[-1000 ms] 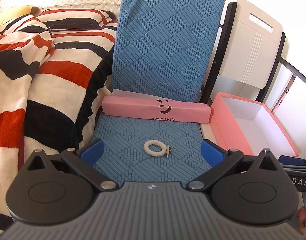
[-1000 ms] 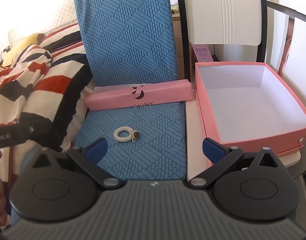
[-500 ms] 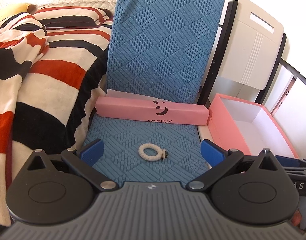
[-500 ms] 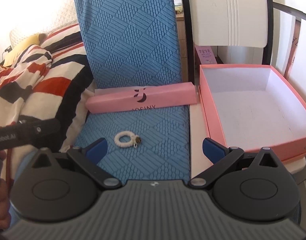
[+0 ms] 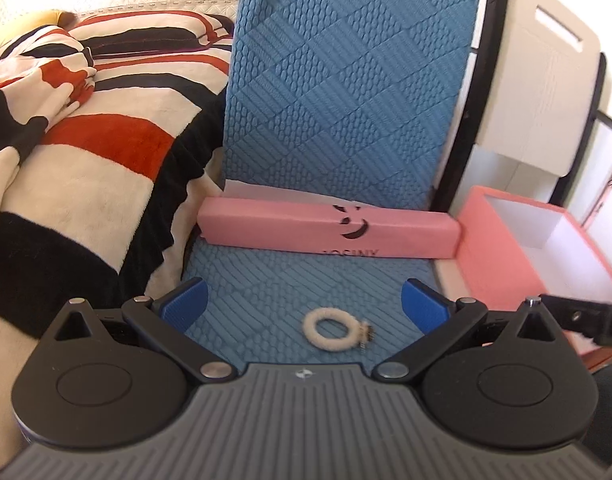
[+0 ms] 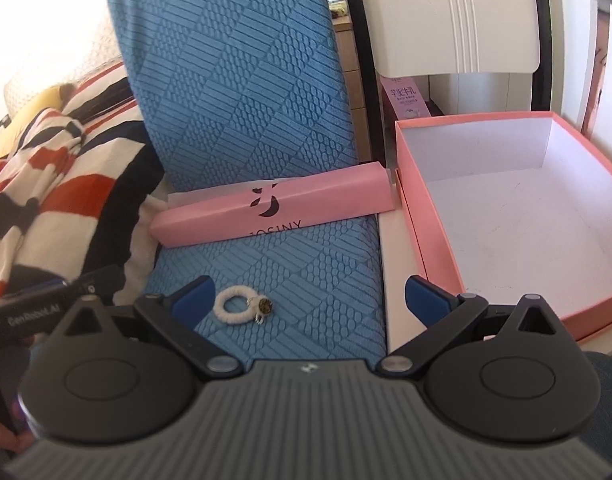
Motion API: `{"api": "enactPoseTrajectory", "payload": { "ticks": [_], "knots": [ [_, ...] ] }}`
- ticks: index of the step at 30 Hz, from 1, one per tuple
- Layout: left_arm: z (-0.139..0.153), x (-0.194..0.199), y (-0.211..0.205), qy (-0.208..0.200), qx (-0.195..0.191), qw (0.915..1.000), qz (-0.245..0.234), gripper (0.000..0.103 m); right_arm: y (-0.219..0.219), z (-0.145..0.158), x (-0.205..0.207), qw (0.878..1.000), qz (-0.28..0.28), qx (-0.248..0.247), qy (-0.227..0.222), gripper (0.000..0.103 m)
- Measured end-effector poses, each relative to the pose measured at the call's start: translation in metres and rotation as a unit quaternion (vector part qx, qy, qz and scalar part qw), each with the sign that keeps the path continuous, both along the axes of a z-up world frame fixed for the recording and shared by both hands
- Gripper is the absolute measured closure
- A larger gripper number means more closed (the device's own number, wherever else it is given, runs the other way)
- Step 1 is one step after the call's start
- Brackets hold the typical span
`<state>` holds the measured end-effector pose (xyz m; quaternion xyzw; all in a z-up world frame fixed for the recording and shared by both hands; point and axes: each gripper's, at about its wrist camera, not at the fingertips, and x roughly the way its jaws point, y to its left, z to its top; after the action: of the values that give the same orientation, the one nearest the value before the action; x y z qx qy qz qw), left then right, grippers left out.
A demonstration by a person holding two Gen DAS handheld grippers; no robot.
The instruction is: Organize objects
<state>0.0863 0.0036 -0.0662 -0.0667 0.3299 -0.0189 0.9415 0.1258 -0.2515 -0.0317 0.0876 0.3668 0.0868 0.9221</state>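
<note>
Both grippers stand wide, holding nothing. Left gripper (image 5: 304,306) hovers low over the front part of the blue textured seat cushion (image 5: 290,276), its blue fingers (image 5: 186,304) spread to either side of a white fuzzy hair tie (image 5: 331,329), which lies flat on the cushion between them, nearer the right finger, touching neither. A small dark charm sits on the tie's right side. Right gripper (image 6: 309,300) also hangs over the cushion's front edge; in its view the hair tie (image 6: 238,309) lies just beside its left finger.

Across the back of the seat, against the upright blue backrest (image 5: 345,92), rests a long pink box (image 5: 325,230) with a dark logo. Its right end comes close to an open pink box (image 6: 517,220) with a white interior, which stands on a white surface (image 6: 399,300) just right of the cushion. A striped red, black and cream blanket (image 5: 78,152) lies to the left of the cushion.
</note>
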Motion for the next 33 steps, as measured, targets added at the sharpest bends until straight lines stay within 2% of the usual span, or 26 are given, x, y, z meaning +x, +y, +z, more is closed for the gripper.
{"api": "enactPoseTrajectory", "payload": {
  "ticks": [4,8,15,20,24,30,33],
  "knots": [
    [-0.013,0.019,0.002,-0.007,0.013,0.9999,0.002,0.000,0.005,-0.011,0.020,1.000,0.007,-0.013,0.000,0.000],
    [-0.026,0.037,0.002,-0.004,0.011,0.9999,0.001,0.000,0.016,-0.018,0.037,0.999,0.011,-0.041,-0.025,0.000],
    [-0.049,0.065,0.001,0.007,0.008,0.9999,-0.002,0.000,0.015,-0.037,0.070,1.000,0.018,-0.010,-0.020,0.000],
    [-0.062,0.089,0.002,0.018,0.001,0.9998,0.006,0.000,0.019,-0.049,0.088,0.999,0.027,-0.010,-0.033,0.000],
    [-0.070,0.109,0.002,0.032,0.008,0.9994,0.010,0.000,0.022,-0.056,0.103,0.999,0.032,-0.001,-0.030,0.005],
    [-0.081,0.138,0.003,0.050,0.011,0.9986,0.013,0.000,0.023,-0.071,0.132,0.999,0.030,0.040,0.006,0.022],
    [-0.084,0.150,0.002,0.050,0.015,0.9986,0.011,0.000,0.024,-0.080,0.148,0.998,0.023,0.058,0.021,0.022]
  ]
}}
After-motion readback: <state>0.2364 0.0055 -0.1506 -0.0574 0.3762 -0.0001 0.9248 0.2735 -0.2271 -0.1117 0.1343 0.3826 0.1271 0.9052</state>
